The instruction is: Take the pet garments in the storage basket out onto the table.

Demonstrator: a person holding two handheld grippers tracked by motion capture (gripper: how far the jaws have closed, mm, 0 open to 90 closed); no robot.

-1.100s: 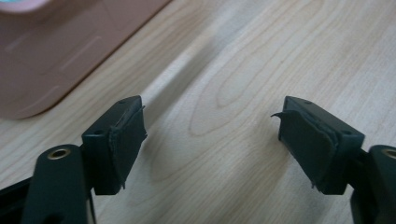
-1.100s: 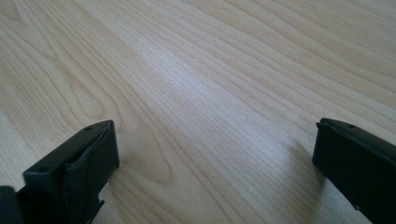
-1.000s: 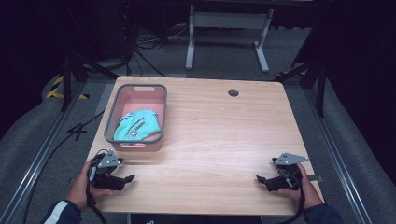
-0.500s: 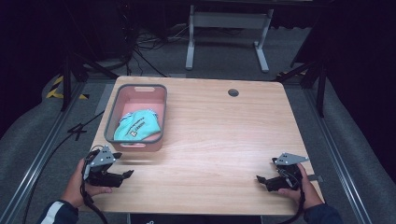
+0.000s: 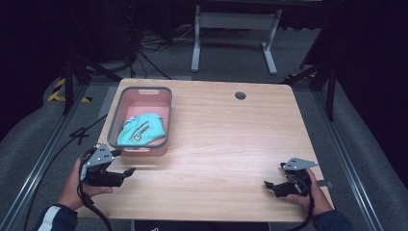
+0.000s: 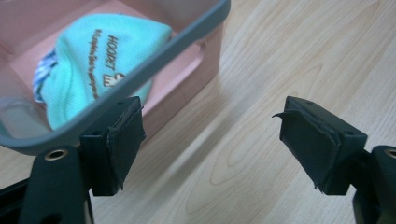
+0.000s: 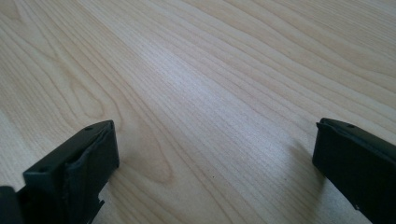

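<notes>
The left claw (image 5: 126,172) has lifted toward the pink plastic basket (image 5: 114,129) at eleven o'clock, jaws wide and empty, probably reaching for its folded teal cloth (image 5: 142,131); the right claw (image 5: 269,186) rests wide.

"HOOPET" printed dark on teal cloth (image 6: 100,60); smaller line beside it unreadable.

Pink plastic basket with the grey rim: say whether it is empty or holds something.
Not empty. The pink plastic basket with the grey rim holds a crumpled turquoise cloth with dark printed lettering, lying inside on its floor.
</notes>
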